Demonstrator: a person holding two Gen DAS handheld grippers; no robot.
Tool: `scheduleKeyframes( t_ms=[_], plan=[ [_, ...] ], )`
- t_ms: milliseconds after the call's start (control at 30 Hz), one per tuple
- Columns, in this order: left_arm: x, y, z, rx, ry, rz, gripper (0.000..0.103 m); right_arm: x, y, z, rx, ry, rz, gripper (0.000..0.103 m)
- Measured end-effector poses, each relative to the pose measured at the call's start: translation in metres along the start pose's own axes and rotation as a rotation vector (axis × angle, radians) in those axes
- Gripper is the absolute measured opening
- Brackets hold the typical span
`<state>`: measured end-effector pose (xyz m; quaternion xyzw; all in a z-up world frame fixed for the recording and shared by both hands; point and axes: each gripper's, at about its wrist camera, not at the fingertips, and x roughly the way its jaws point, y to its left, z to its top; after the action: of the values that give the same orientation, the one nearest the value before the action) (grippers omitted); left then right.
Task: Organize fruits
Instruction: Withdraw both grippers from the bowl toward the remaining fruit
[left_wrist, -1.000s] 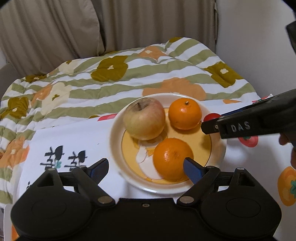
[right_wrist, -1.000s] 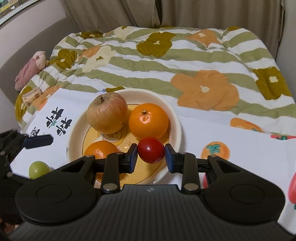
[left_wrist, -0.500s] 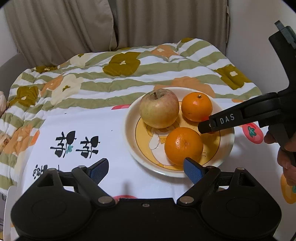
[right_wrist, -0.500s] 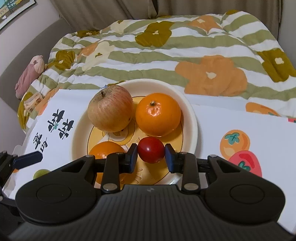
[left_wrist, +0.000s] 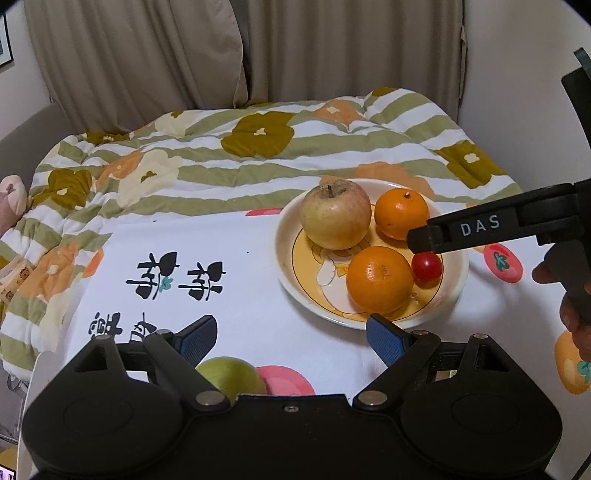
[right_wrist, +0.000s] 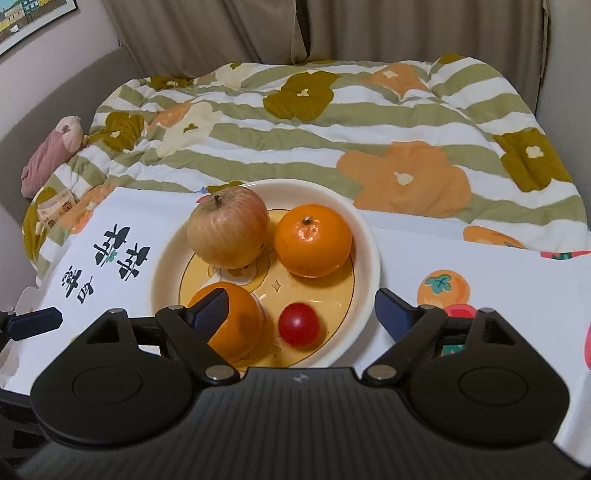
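A cream plate (right_wrist: 371, 266) with a yellow centre holds an apple (right_wrist: 228, 232), two oranges (right_wrist: 313, 240) (right_wrist: 240, 325) and a small red tomato (right_wrist: 299, 325). My right gripper (right_wrist: 301, 310) hangs over the plate's near side, its jaws opening. The tomato lies on the plate between them, touching neither pad. In the left wrist view the tomato (left_wrist: 427, 266) rests beside the near orange (left_wrist: 380, 284), under a right gripper finger (left_wrist: 476, 230). My left gripper (left_wrist: 291, 338) is open and holds nothing, left of the plate (left_wrist: 282, 266). A green fruit (left_wrist: 229, 376) lies just beneath its left finger.
The plate stands on a white cloth (left_wrist: 236, 280) printed with fruit and black characters. Behind it a striped flowered quilt (right_wrist: 332, 140) covers a sofa, with curtains beyond. A pink soft toy (right_wrist: 51, 155) and a small packet (right_wrist: 55, 208) lie at the far left.
The right gripper has spread its jaws and let go of the tomato, which now lies on the plate. The left gripper has drawn back to the left, bringing the green fruit into view.
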<state>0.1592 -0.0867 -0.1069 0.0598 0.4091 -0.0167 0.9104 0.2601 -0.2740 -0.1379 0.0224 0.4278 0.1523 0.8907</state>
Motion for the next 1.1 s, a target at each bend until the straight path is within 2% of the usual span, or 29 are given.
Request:
scheduleKeyframes(
  t_ms=[400,600,1100],
  plan=[
    [-0.043,0.013,-0.007,-0.005,-0.072,-0.019,0.091,-0.048,0.011,-0.012,0.040,-0.056,-0.028,0.101],
    [-0.068,0.025,-0.013,-0.028,-0.101,-0.057,0.091,-0.075,0.023,-0.021,0.047,-0.083,-0.059,0.101],
    [-0.112,0.053,-0.034,-0.003,-0.178,-0.129,0.092,-0.138,0.053,-0.065,0.143,-0.142,-0.159,0.101]
  ],
)
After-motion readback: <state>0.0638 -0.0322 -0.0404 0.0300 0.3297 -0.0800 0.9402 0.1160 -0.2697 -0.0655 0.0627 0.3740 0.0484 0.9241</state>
